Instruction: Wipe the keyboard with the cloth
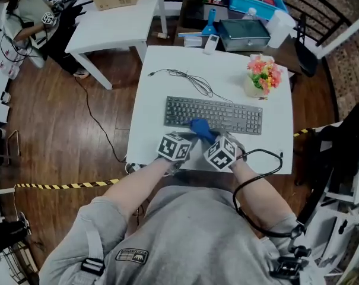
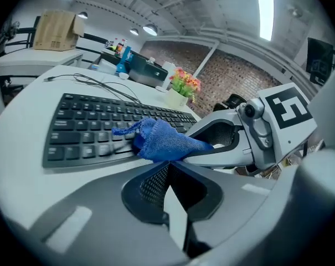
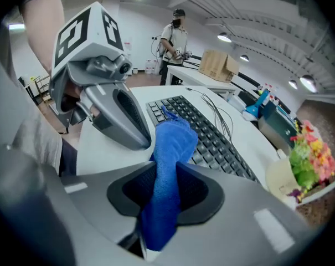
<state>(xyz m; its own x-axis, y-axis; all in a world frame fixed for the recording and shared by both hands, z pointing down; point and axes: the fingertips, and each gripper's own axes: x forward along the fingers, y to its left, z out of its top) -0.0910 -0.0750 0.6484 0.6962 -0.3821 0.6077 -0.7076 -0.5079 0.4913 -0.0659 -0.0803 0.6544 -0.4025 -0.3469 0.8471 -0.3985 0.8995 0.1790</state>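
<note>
Clamping cloth (image 1: 201, 128) on keyboard (image 1: 226, 113) — right tongs (image 3: 166, 190).

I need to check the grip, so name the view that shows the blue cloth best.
The right gripper view: the cloth runs between the jaws of the right gripper, clamped, its end on the keyboard. The left gripper view shows only its bunched end on the keys; the head view, a small blue patch.

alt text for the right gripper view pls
Right gripper shut on a blue cloth, whose free end reaches a black keyboard on a white table. Left gripper sits close beside the cloth.
</note>
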